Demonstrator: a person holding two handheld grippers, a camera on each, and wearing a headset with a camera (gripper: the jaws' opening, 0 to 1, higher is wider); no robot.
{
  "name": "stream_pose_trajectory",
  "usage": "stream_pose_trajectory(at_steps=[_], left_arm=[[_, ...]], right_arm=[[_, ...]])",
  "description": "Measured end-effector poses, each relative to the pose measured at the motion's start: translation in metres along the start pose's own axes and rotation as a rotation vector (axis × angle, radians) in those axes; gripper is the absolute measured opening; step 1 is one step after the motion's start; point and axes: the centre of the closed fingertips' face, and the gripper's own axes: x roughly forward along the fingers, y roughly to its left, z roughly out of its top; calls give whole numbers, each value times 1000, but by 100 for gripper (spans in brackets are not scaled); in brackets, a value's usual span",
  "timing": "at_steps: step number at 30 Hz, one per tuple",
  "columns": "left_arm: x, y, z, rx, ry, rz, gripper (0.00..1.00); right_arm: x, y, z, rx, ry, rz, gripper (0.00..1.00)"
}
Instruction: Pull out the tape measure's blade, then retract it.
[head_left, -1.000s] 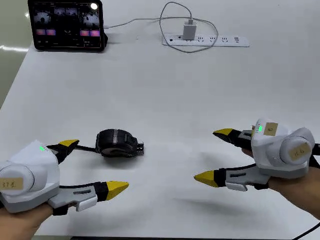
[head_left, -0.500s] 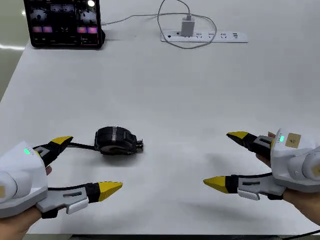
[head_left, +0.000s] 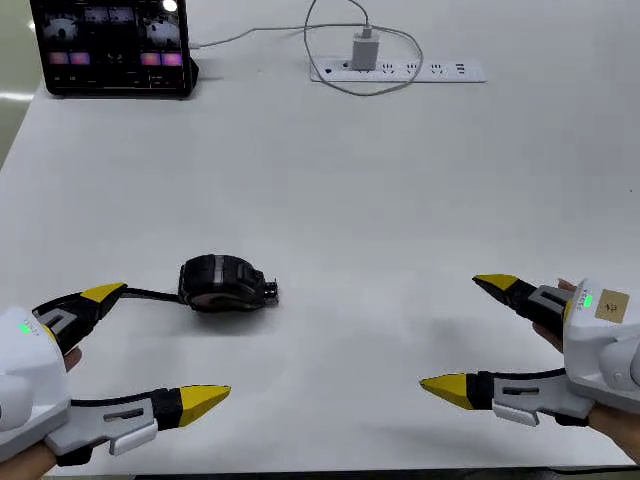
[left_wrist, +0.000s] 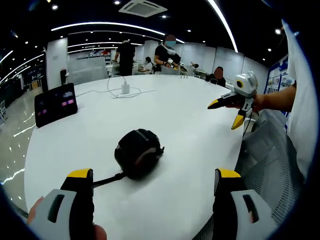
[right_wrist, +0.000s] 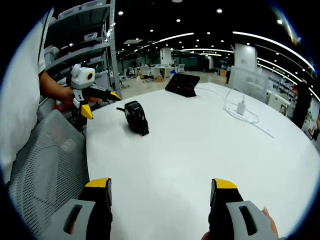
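Plainly, the tape measure (head_left: 222, 284) lies left of centre on the counter (head_left: 400, 180), its blade (head_left: 273, 292) wound in. The left hand-held gripper (head_left: 160, 343) and the right hand-held gripper (head_left: 462, 333) hover spread and empty at the lower corners. I judge the task either finished or unstarted.

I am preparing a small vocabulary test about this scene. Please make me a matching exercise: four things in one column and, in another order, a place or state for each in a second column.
Column one:
1. tape measure
2. tablet
3. power strip
4. right gripper

Column two:
A. at the far edge, with a white charger plugged in
B. near right, jaws open, holding nothing
C. left of the middle, black, lying untouched
D. far left corner, screen lit

Pairs: 1-C, 2-D, 3-A, 4-B.
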Motion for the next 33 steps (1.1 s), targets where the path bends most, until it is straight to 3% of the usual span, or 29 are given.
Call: stream_pose_trajectory(at_steps=[6, 21, 33], left_arm=[[0, -2, 0, 27, 2, 1, 99], [-4, 1, -4, 8, 3, -11, 99], [-7, 3, -5, 17, 11, -16, 99]], right_arm=[[-1, 0, -6, 2, 12, 4, 78], [-5, -1, -9, -2, 27, 8, 78], [-12, 3, -12, 1, 43, 19, 86]])
